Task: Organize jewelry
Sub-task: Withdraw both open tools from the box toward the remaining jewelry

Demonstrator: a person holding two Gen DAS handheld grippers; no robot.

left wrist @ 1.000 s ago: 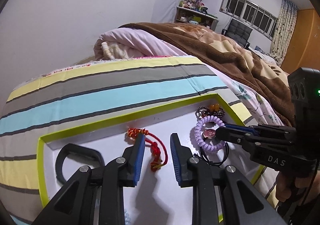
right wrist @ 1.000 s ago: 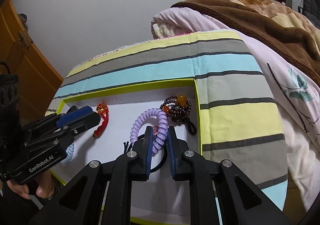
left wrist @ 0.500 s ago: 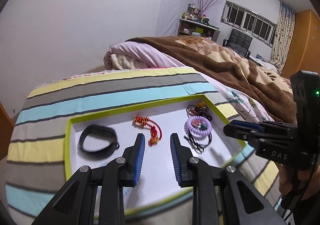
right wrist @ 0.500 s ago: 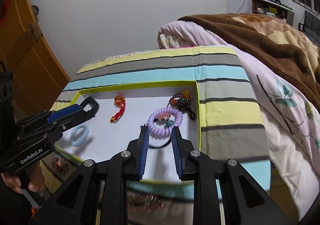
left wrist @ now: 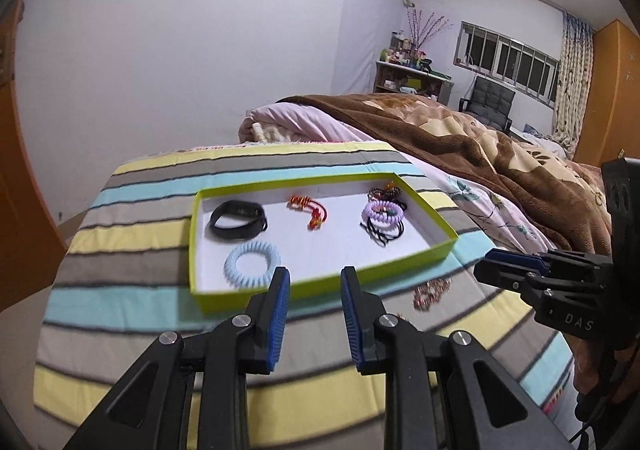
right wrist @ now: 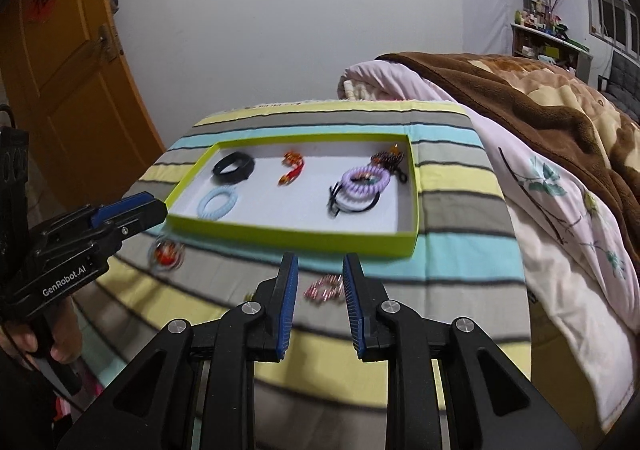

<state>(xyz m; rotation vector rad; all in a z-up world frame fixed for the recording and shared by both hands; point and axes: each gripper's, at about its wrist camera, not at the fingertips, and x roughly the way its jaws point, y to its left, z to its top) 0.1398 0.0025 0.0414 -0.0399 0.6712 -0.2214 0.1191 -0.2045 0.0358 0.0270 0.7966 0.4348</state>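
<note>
Hovering before tray (left wrist: 436, 228) — left gripper (left wrist: 314, 312) jaws apart, right gripper (right wrist: 319, 300) jaws just opened, both empty.

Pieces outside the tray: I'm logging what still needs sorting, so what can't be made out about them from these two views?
- Pink beaded piece: motion-blurred in both views; bracelet or clip, can't tell.
- Red-centred piece: blurred in the right wrist view, partly behind the left gripper; absent from the left wrist view.
- Small gold speck: too small to identify.
- Striped bedcover's near edge: hidden by gripper bodies.
</note>
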